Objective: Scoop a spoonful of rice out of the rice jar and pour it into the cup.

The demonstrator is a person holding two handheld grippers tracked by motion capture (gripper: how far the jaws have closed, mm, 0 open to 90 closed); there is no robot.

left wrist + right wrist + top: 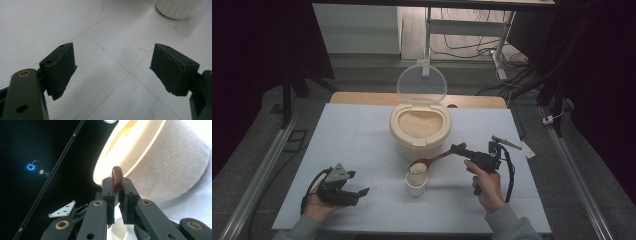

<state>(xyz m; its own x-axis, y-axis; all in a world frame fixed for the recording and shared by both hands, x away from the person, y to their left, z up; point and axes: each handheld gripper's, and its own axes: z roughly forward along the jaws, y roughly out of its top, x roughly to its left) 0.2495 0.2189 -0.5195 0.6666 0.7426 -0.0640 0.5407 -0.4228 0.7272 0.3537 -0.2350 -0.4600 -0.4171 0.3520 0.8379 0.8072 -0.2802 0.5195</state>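
Spoon (432, 161) of dark wood is the thing in hand: the right gripper (458, 148) pinches the end of its handle, the jaws pressed tight on the wood, as the right gripper view shows, where the brown handle tip (117, 178) stands up between the two black pads. From that grip the handle slopes down and to the left, and the bowl, heaped with rice, hangs right over the mouth of the cup (416, 184), a small white ribbed one that stands on the white mat (357, 140) just in front of the bin. The right hand (486, 184) holds the gripper's body from below, to the right of the cup, with a black cable looping beside it. Behind the cup stands the cream bin (419, 130), round, filled with rice, its clear lid (421, 83) tipped up and back; in the right gripper view its rim and speckled wall (172, 162) rise close behind the jaws. Well to the left of the cup, the left gripper (360, 193) rests low over the mat in the left hand (318, 206), its jaws spread wide with nothing between them; the left gripper view looks along them at bare mat with thin lines and red marks, and the cup's base (178, 8) shows at the top edge.
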